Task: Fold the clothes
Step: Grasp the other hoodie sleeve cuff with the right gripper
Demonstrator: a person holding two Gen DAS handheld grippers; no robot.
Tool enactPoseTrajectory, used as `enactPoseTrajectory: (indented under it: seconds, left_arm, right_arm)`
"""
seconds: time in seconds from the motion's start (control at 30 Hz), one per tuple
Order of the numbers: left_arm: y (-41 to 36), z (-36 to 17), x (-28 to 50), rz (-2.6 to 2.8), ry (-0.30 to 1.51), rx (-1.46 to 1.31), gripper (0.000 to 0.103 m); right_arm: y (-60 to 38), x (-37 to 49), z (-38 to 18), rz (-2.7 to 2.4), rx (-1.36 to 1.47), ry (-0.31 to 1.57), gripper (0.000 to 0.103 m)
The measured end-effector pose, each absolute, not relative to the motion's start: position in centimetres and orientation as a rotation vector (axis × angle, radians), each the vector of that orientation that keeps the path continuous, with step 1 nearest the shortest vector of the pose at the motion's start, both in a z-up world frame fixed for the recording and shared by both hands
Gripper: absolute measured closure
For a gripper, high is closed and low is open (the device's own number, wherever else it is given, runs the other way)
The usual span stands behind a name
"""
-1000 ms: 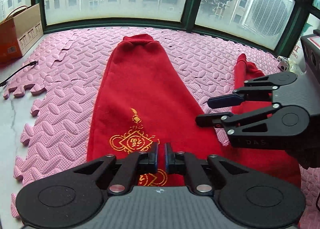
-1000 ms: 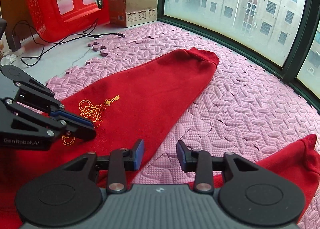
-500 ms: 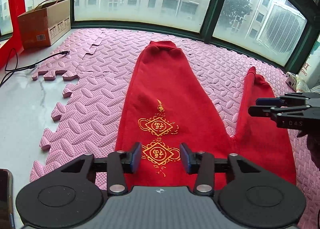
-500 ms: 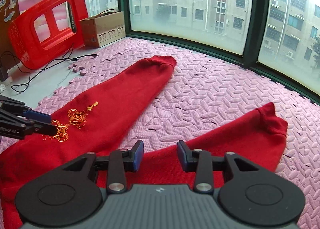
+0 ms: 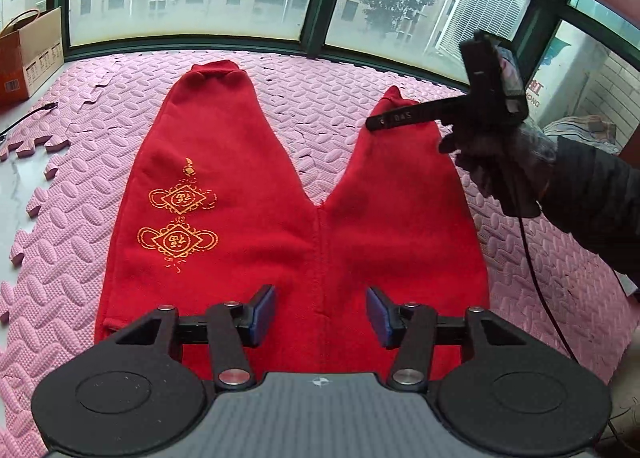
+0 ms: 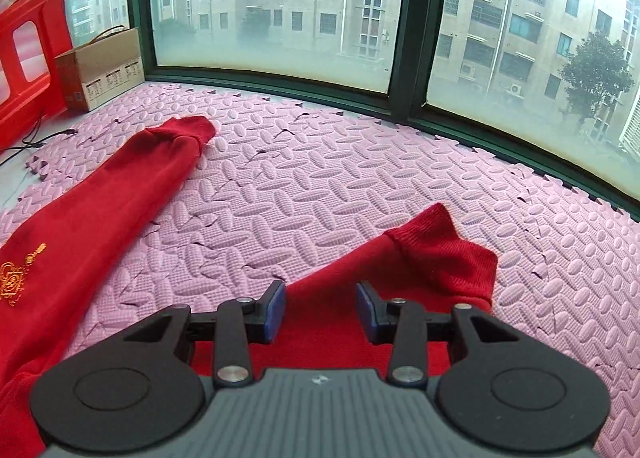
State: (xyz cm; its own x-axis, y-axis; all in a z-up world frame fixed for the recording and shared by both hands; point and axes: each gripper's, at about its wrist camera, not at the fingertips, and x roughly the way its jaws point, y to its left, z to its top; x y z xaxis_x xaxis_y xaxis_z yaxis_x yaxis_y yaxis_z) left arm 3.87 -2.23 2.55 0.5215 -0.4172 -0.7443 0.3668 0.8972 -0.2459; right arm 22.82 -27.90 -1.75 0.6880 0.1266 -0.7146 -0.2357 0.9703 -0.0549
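The red trousers (image 5: 280,218) lay flat on the pink foam mat (image 5: 72,250), legs spread in a V toward the window, gold embroidery (image 5: 178,218) on the left leg. The left gripper (image 5: 321,314) hovered over the waist end, its jaws opening with only cloth below them and nothing pinched. The right gripper (image 6: 321,312) hung above the right leg's cuff (image 6: 448,254), jaws apart and apparently not touching the fabric, though the angle made that hard to judge. A gloved hand (image 5: 504,162) carried it. A cardboard box (image 6: 100,66) sat by the window.
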Motion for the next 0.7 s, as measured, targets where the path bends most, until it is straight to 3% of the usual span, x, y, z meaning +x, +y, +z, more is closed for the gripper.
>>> enactPoseTrajectory:
  seconds: [0.7]
  left_arm:
    - [-7.5,3.1,-2.8,-0.793,0.864,0.142,0.049]
  right_arm:
    - [-35.8,19.0,-0.1,0.072,0.086,0.854,0.063]
